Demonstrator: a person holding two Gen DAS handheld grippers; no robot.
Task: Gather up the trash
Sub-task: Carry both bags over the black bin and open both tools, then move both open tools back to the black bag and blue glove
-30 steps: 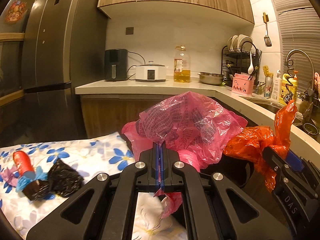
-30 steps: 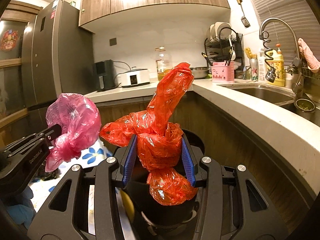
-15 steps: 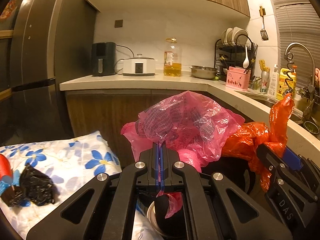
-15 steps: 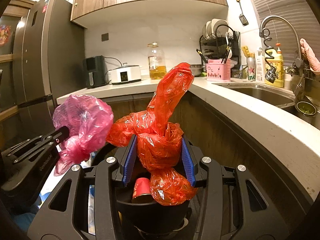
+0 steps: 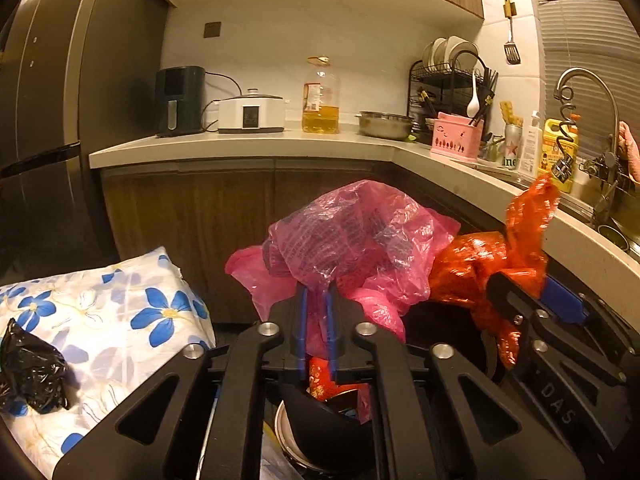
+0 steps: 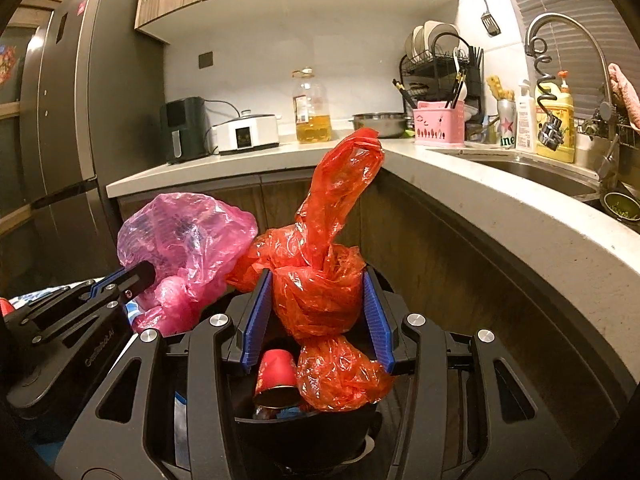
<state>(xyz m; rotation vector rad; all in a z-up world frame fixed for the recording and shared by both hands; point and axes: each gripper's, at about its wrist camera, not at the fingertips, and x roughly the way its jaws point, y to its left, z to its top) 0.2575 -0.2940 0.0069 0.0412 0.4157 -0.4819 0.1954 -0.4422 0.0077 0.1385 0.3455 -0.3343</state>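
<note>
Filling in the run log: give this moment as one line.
left gripper: jaws just opening, pink bag between | right gripper: shut on orange bag | both over black bin

The pink bag [image 5: 352,236] and the red bag [image 6: 320,288] are thin, crinkled, glossy plastic film. The black bag [image 5: 30,368] is shinier, crumpled plastic on flowered cloth [image 5: 120,320]. The cabinet doors [image 5: 192,224] look matt wood; the faucet [image 6: 568,32] is polished metal.
</note>
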